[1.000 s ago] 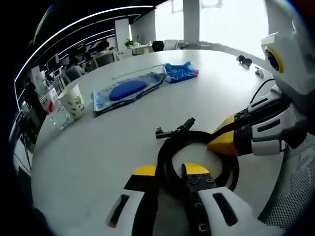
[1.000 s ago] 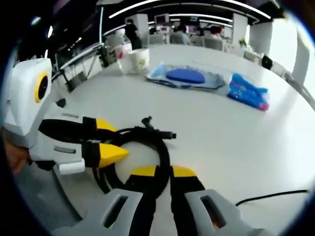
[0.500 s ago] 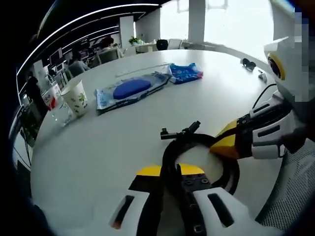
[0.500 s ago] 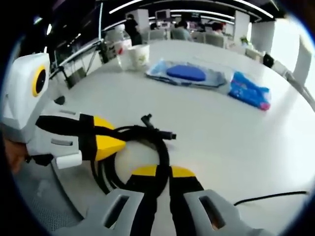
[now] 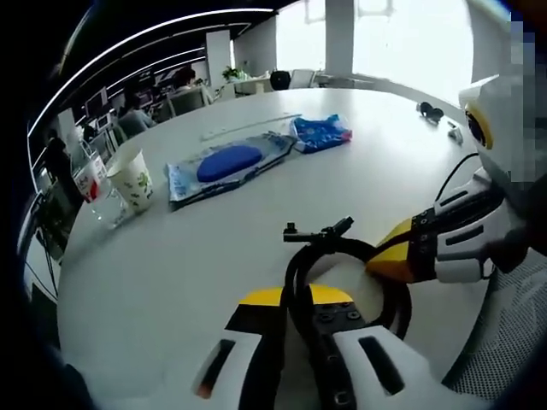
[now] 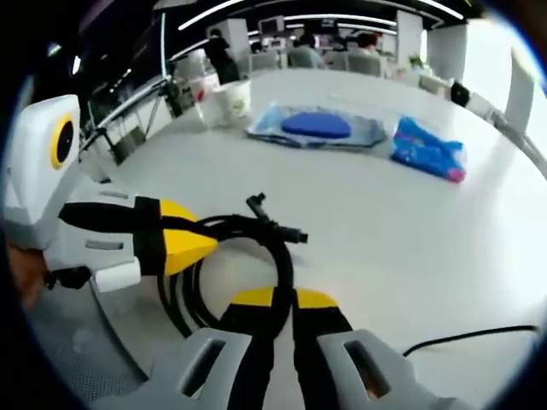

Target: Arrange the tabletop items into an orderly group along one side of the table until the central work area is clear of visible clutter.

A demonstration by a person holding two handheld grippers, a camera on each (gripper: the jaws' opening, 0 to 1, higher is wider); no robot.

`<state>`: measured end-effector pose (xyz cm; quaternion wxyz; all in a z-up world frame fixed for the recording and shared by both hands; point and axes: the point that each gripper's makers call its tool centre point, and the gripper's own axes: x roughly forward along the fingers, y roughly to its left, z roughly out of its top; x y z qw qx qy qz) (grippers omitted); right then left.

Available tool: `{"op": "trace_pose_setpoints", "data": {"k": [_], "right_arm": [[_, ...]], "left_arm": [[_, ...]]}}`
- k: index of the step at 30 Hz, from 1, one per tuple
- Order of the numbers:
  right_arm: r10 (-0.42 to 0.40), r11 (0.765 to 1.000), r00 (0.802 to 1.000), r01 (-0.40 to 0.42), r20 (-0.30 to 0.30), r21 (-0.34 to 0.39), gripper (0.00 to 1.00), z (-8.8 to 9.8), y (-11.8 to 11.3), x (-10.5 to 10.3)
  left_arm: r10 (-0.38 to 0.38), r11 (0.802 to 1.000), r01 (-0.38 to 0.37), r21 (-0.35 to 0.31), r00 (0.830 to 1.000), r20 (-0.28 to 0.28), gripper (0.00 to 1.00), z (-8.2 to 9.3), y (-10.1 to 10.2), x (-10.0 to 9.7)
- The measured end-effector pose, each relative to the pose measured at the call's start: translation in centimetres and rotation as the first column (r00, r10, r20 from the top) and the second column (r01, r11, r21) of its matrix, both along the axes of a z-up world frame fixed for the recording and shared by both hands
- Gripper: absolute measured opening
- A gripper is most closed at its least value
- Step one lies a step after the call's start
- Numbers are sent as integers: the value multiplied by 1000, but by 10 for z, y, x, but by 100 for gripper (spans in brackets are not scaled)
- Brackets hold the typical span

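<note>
**Left gripper view and right gripper view: both tools pinch one coiled cable at the near edge**

Left gripper view shows the left gripper [image 5: 295,299] with its yellow-tipped fingers [image 5: 261,297] pressed together on the near arc of a coiled black cable [image 5: 342,265]. The right gripper [image 6: 282,301] pinches the loop's opposite side in the same way, judging from its own view. Two grips probably keep the coil from springing open while it is carried or set down as a bundle.

Beyond the coil, on the white counter [image 5: 214,248], a blue pad in a clear wrapper [image 5: 226,162] and a blue packet [image 5: 320,130] lie side by side. A printed paper cup [image 5: 132,181] stands at the far edge, just beside a clear bottle [image 5: 94,184].

Hard to make out: the connector type at the cable's plug ends [image 6: 273,224], and where the thin black cord [image 6: 461,336] leads, since it runs out of frame. Small dark items [image 5: 425,108] far across the counter are too blurred to name.
</note>
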<state>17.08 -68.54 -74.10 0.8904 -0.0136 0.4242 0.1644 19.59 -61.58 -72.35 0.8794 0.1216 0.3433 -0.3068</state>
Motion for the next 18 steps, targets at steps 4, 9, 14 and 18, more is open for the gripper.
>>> {"op": "trace_pose_setpoints", "data": {"k": [4,9,14,18], "right_arm": [[0,1000,1000,0,-4,4,2,1,0,0],[-8,1000,1000,9,-8,14,2,2,-1,0],[-13,1000,1000,13,-5,13,1,6,-3,1],[-20,1000,1000,20,-1,14,1,9,-7,5]], "left_arm": [[-1,1000,1,1,1000,0,6,1,0,0],[-6,1000,6,0,1000,4,5,3,-1,0],[-6,1000,6,-6,1000,12,5,8,-4,2],[-10,1000,10,-11,1000,18,5,12,-7,5]]}}
